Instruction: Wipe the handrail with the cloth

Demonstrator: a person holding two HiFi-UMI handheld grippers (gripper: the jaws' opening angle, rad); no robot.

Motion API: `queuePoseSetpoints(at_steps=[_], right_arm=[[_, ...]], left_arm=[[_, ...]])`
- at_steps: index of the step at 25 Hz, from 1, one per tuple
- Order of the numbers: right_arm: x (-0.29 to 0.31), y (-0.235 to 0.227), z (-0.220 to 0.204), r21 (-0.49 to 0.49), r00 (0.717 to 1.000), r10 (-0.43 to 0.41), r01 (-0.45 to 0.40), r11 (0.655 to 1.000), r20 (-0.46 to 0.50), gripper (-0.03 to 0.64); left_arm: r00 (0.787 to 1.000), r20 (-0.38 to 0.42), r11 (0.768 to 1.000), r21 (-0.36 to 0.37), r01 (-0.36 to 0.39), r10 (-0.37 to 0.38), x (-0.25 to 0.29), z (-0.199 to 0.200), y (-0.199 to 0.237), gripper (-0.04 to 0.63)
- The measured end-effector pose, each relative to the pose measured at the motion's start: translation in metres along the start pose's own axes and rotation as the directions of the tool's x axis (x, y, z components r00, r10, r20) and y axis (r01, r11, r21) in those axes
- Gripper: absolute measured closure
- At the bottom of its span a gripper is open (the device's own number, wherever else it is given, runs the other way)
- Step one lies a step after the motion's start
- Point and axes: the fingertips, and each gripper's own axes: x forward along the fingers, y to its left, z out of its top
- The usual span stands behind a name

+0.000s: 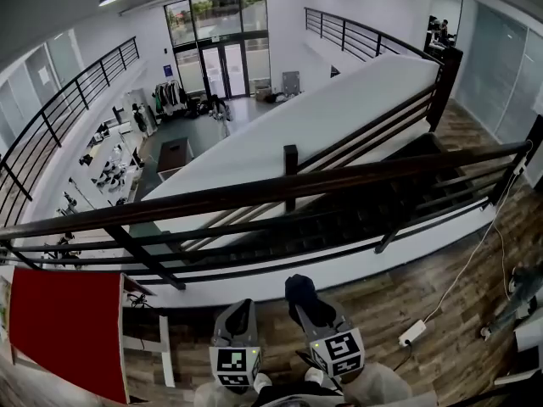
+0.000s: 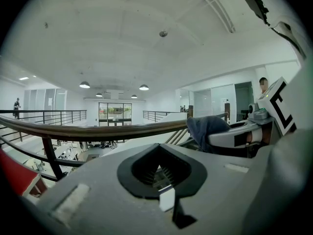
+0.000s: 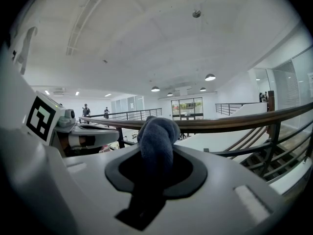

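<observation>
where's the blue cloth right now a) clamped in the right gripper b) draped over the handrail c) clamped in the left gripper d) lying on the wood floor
a: the right gripper view shows the cloth bunched between the jaws of the right gripper, short of the handrail.

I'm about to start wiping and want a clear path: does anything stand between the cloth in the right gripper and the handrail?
Nothing visible does. The cloth, clamped in the right gripper jaws, faces the handrail across open air. The left gripper sits beside it, off that path.
</observation>
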Motion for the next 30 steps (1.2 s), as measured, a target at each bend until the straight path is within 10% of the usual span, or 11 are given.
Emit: queuePoseSetpoints(at_steps=[30], right_arm=[[-0.002, 0.022, 0.005, 0.012, 0.998, -0.063, 0.063, 0.998, 0.020, 0.526]], left_arm=[[0.999, 0.004, 0.998, -0.033, 0.050, -0.050, -0.013, -0.007, 0.011, 0.592]])
